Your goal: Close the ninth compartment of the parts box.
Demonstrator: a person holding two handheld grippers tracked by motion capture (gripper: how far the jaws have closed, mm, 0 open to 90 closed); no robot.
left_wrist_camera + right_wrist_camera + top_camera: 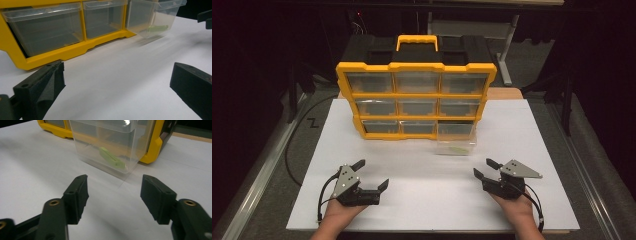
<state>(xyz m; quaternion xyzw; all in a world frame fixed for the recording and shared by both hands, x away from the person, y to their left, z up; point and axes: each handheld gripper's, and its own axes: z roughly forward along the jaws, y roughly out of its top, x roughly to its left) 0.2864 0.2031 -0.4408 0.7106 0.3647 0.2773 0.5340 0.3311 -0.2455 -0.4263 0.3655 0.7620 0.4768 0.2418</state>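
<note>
Dark room, white table [532, 200] with a yellow drawer organizer [416, 100] standing upright at the far side, its fronts facing the person so any drawer can be reached head-on. The bottom-right clear drawer [455, 145] is pulled out onto the table, holding a small green piece [111, 158]; the other drawers sit pushed in and look empty. Left tool [371, 174] rests wide open near the front edge, right tool [486, 168] half open with nothing between its jaws, aimed at the pulled drawer, probably the next thing to handle.
</note>
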